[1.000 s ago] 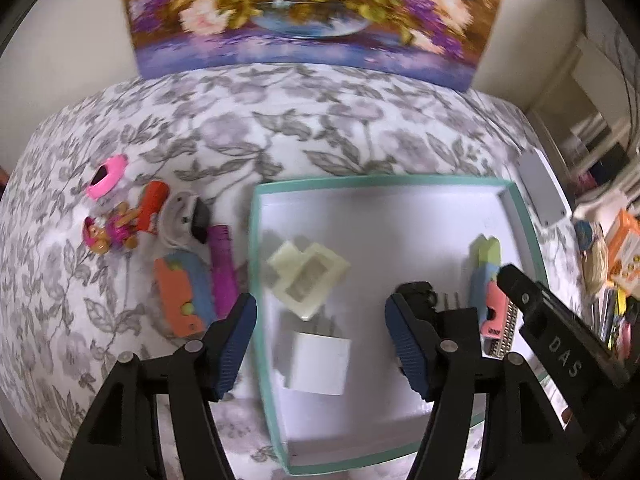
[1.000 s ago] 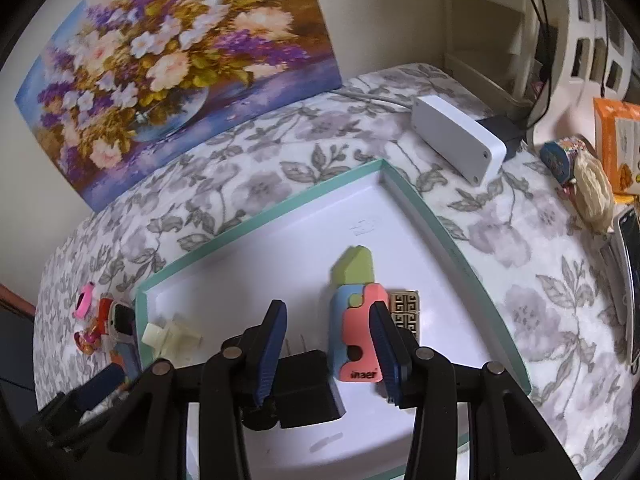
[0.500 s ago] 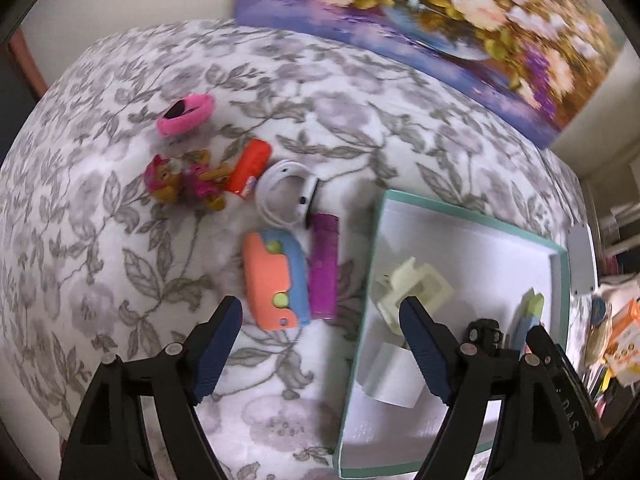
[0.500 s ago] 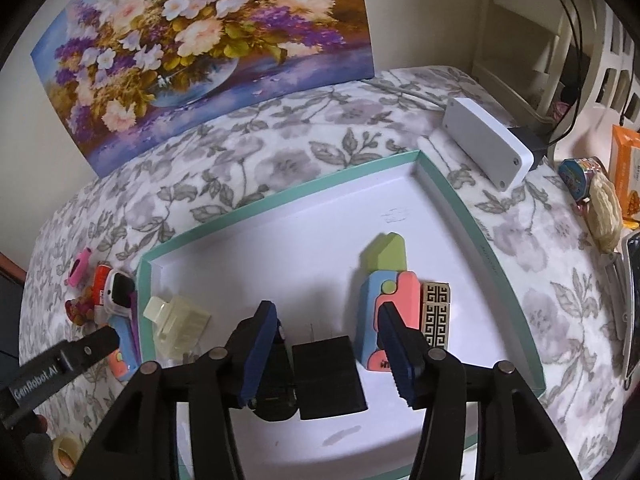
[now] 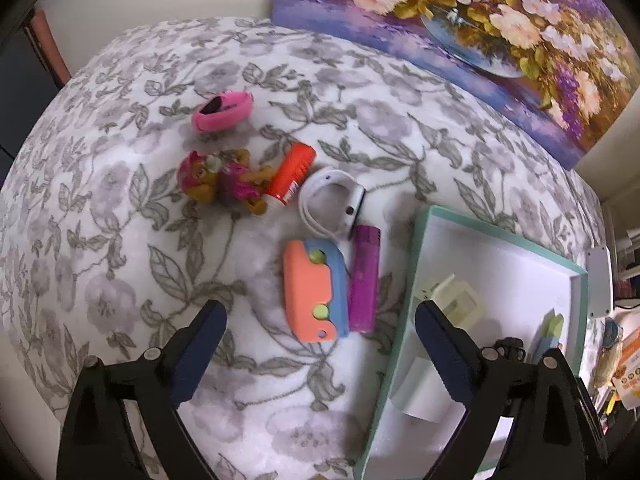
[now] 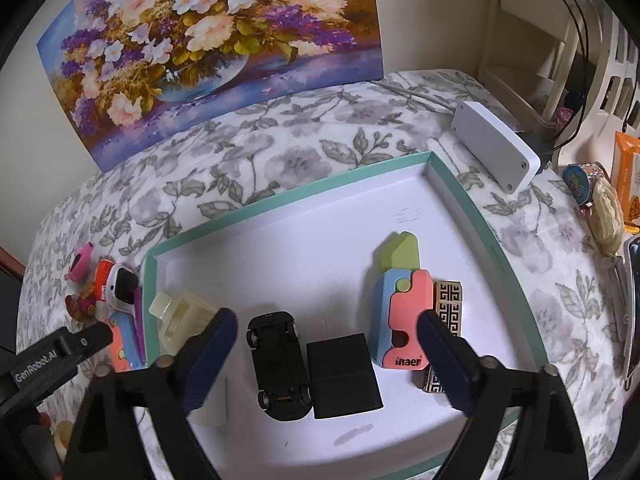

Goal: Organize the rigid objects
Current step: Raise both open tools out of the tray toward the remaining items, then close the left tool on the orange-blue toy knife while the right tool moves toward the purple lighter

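Both claws have just been opening and hold nothing. The right claw (image 6: pixel 326 354) hangs over the black toy car (image 6: pixel 279 364) inside the teal-rimmed white tray (image 6: pixel 472 204); the left claw (image 5: pixel 320 344) has swung left to the orange-and-blue plastic toy (image 5: pixel 312 290) on the floral tabletop (image 5: pixel 120 240), likely next.

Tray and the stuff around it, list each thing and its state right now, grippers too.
Tray: holds several items.
Black toy car: in tray, upside down.
Black charger: in tray, lying flat.
Orange-blue toy: on cloth, outside tray.
Left gripper: open, empty.
Right gripper: open, empty.
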Tool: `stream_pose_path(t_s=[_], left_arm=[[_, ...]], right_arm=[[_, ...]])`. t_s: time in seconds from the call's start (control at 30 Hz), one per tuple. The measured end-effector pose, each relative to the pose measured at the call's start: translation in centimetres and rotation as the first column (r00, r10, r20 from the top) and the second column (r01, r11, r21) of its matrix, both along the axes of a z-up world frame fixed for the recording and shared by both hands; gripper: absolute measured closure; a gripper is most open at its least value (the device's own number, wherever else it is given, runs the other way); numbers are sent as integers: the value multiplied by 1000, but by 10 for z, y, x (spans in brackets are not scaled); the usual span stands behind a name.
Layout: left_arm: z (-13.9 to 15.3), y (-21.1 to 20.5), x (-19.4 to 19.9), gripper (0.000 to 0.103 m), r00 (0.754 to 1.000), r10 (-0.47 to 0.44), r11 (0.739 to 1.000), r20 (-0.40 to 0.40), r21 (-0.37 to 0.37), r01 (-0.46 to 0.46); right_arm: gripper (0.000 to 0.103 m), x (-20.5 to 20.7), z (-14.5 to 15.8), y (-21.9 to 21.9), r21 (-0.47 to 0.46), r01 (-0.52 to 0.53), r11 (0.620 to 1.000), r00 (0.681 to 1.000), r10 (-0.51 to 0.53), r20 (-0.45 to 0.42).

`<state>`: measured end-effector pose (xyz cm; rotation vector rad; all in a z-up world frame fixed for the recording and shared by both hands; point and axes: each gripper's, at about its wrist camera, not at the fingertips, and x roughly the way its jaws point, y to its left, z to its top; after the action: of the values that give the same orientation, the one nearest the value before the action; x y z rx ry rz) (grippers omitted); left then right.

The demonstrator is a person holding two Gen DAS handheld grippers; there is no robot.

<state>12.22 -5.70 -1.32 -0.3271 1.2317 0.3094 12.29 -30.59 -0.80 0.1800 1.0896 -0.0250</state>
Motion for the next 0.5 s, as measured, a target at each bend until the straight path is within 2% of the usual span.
stream_pose_path(t_s=[0.27,0.4,0.5], left_arm=[[0,9,0,7,1000,27,999,11,38,-28],[5,17,0,7,999,29,999,34,24,-30],[14,24,-2,7,997,41,998,61,43,-44]], right_arm=[[0,-1,-3,-1,8,14,1000,1000,-14,1],[0,-2,-3,-1,10,20,1000,1000,-20,0],[0,-3,1,1,11,20,1000,1000,-21,1]])
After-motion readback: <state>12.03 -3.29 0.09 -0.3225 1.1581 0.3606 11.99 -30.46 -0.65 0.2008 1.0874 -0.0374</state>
